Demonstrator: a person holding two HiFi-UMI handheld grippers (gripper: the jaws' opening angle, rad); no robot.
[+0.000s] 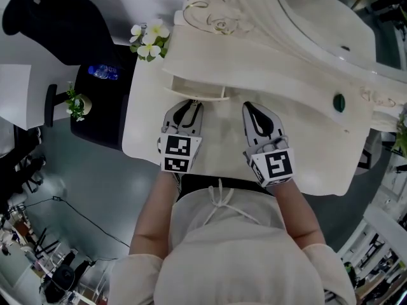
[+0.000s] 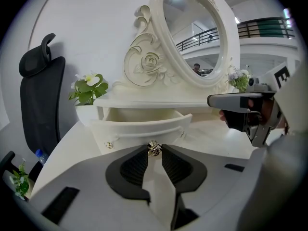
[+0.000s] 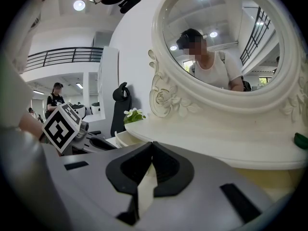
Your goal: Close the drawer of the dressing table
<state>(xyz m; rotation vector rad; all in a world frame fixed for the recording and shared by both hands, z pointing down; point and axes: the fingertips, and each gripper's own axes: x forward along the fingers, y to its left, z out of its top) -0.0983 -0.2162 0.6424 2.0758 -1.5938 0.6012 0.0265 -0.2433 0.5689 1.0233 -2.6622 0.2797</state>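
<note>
On the dressing table [image 1: 305, 164] the drawer [image 2: 139, 125] stands pulled out beneath the shelf [image 2: 154, 101], its long front crosswise, dead ahead of the left gripper [image 2: 154, 152] — what shows inside looks bare. That gripper's jaws pinch the small knob [image 2: 153, 147] at mid-front, so closing likely means a straight push away; the right gripper [image 3: 152, 147], jaws together on nothing, sits beside it.

Straight ahead of your left fingers [image 2: 137, 165] the pulled-out drawer [image 2: 139, 128] blocks passage, shelf [image 2: 154, 101] overhanging above; to their right, open tabletop [image 2: 211, 138] lets you through.
</note>
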